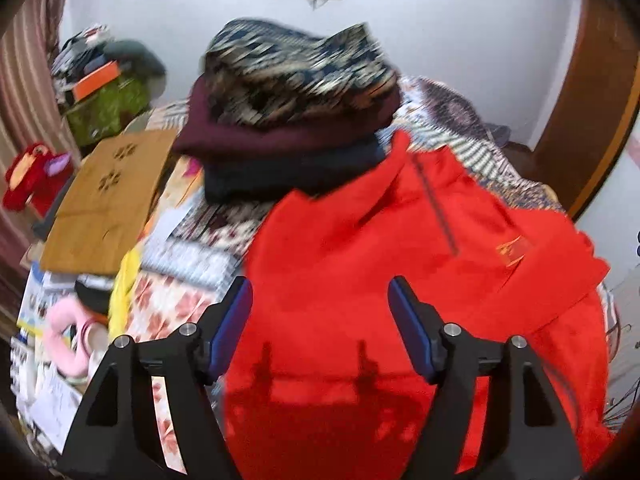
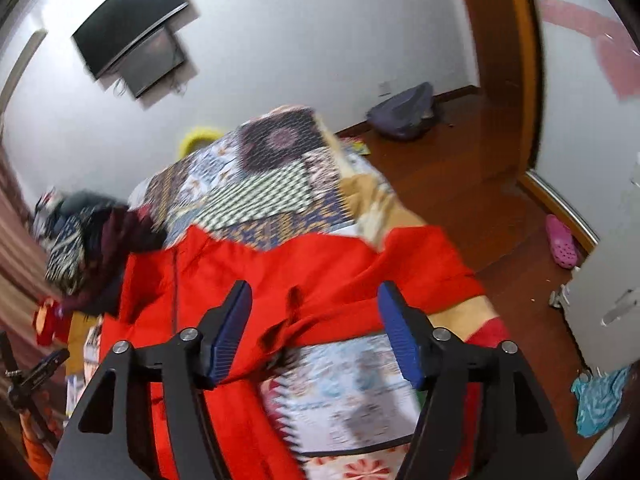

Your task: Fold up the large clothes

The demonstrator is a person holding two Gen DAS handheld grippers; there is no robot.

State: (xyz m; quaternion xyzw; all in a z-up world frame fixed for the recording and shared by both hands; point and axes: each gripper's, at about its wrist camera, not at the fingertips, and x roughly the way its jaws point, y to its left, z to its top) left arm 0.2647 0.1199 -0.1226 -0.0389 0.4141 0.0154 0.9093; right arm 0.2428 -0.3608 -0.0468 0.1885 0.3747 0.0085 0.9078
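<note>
red jacket (image 1: 360,280) under both spread tools

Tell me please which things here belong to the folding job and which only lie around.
Job: red jacket spread on the bed; stack of folded clothes behind it; left gripper and right gripper, both open.

Lying about: brown paper bag, pink slipper, wall TV.

I see a bright red jacket (image 1: 400,280) with a dark zip, lying on a patchwork bedspread (image 2: 272,168) of blue, white and brown prints. My pads (image 1: 236,320) are blue on black arms. The stack (image 1: 296,120) shows navy-and-cream pattern over maroon over black. A pink shoe (image 2: 562,242) sits on brown floor.
</note>
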